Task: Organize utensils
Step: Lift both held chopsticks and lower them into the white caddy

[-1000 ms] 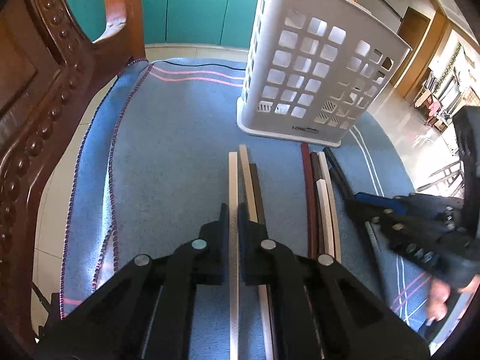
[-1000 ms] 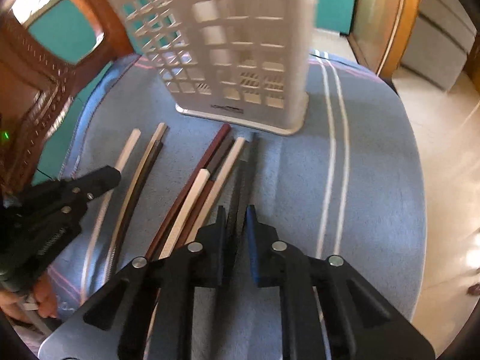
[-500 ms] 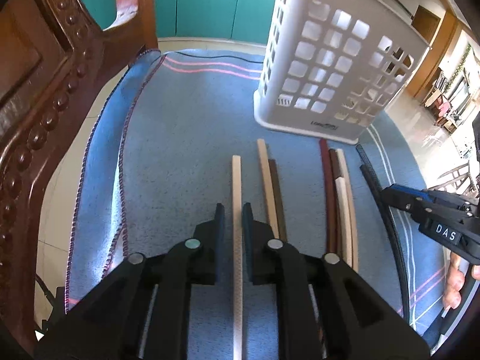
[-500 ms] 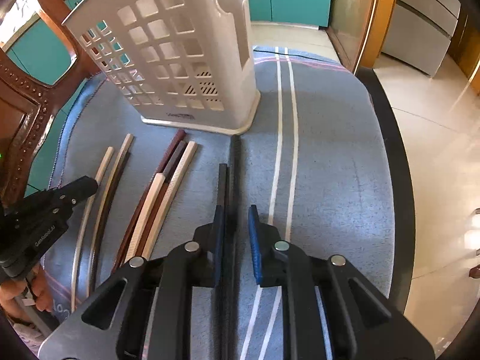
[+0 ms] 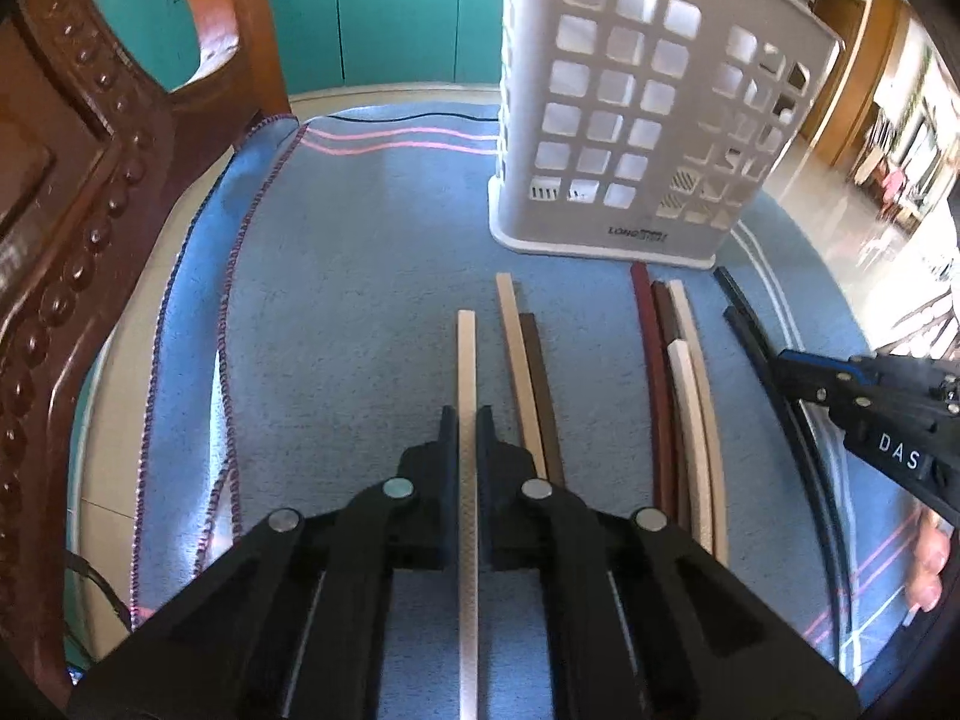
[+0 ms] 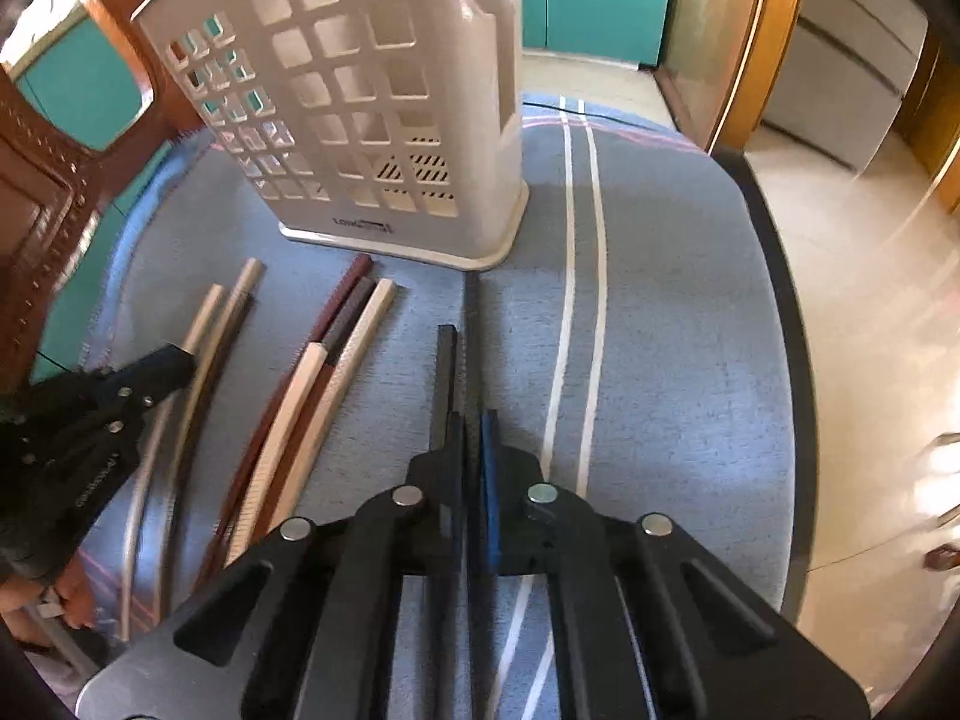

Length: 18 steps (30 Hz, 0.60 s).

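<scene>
pale wood sits between the jaws of our left gripper (image 5: 467,420): we have them clamped narrow on the cream chopstick (image 5: 467,360), whose tip reaches out ahead of the fingers toward the white perforated holder (image 5: 630,120) and whose other end runs back under the gripper. our right gripper (image 6: 473,420) is pinched just as tight on a black chopstick (image 6: 472,324), with a second black chopstick (image 6: 445,372) lying just to the left of its fingers, so close that we cannot tell whether it is caught too.

both sticks appear to be on or near the blue cloth (image 5: 360,300), so the step in hand, as we judge it, is the lift. we should raise each gripper straight up before swinging, so the free end does not drag the cloth or nudge its neighbours: the tan and dark brown pair (image 5: 525,372) just right of our left fingers, and the red-brown, brown and cream bundle (image 6: 324,372) left of our right ones.

the holder stands ahead of both grippers, up and to the right of the left one. a thin stick held near one end will likely pivot, so we should keep the squeeze firm, tip each stick toward upright, and lower it point first through the open top rather than against the wall.
</scene>
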Available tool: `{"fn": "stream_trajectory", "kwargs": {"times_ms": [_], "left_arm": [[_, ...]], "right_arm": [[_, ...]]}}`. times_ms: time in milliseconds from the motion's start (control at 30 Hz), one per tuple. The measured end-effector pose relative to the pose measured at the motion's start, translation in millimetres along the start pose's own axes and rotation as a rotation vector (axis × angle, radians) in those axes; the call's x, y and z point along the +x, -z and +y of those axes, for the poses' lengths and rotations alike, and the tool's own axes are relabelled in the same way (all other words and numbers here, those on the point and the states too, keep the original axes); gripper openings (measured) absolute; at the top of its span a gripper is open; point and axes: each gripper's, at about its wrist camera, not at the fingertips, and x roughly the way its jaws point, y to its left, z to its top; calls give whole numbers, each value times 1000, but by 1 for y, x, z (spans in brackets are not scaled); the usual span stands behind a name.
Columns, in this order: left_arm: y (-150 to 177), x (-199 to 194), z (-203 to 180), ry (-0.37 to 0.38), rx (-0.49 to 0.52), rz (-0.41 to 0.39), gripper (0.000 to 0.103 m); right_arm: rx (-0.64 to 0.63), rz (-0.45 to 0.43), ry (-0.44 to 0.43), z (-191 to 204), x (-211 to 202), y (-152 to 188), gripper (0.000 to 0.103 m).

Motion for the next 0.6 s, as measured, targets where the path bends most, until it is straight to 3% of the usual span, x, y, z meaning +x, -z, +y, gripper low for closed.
{"fn": "stream_trajectory", "kwargs": {"times_ms": [200,400,600], "left_arm": [[-6,-65,2,85,-1,-157,7],[-18,-172,3,177,0,-408,7],[-55,-249,22,275,-102,-698,7]], "right_arm": [[-7,-182,-157,-6,-89,-4,6],[7,-409,-252,-18,-187,-6,6],[45,-639,-269,-20,-248,-42,6]]}}
